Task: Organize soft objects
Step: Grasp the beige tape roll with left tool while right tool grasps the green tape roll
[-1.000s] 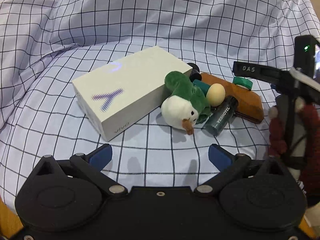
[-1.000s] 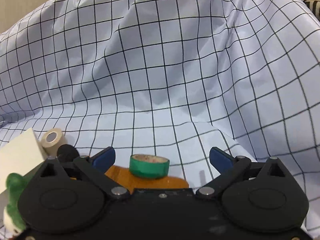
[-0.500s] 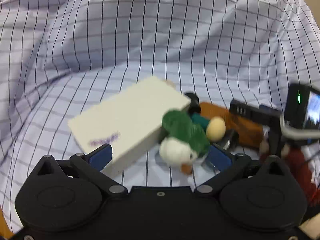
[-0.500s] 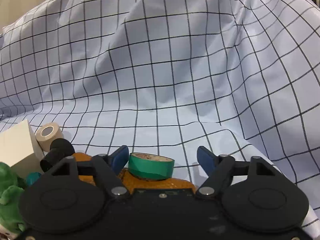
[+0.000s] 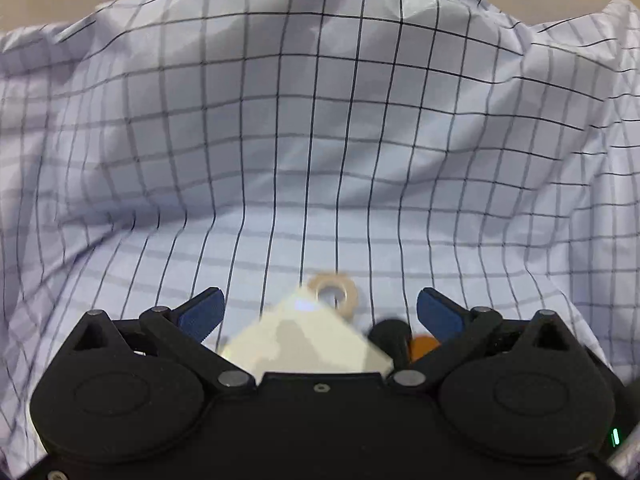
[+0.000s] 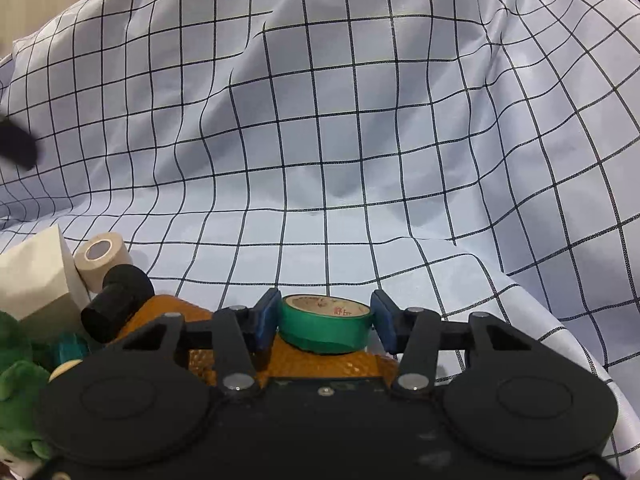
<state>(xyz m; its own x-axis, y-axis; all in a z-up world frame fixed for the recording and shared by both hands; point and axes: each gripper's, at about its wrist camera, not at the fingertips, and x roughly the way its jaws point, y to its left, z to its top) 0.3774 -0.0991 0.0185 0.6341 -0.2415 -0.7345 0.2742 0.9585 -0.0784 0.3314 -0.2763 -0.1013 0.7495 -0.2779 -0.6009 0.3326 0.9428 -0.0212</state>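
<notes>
My right gripper (image 6: 324, 322) is shut on a green tape roll (image 6: 325, 322) that sits on an orange-brown case (image 6: 316, 362). A green and white plush toy (image 6: 16, 364) lies at the lower left of the right wrist view. My left gripper (image 5: 318, 314) is open and empty, its blue pads wide apart over the corner of a white box (image 5: 308, 340). The plush is hidden below the left wrist view.
A beige tape roll (image 6: 102, 256) (image 5: 334, 294) and a black cylinder (image 6: 118, 308) (image 5: 390, 336) lie beside the white box (image 6: 36, 280). A checked white cloth (image 6: 360, 140) covers everything and rises in folds behind.
My right gripper closed from wide open onto the green tape roll. My left gripper moved forward and tilted up; the plush and bottle dropped out of its view.
</notes>
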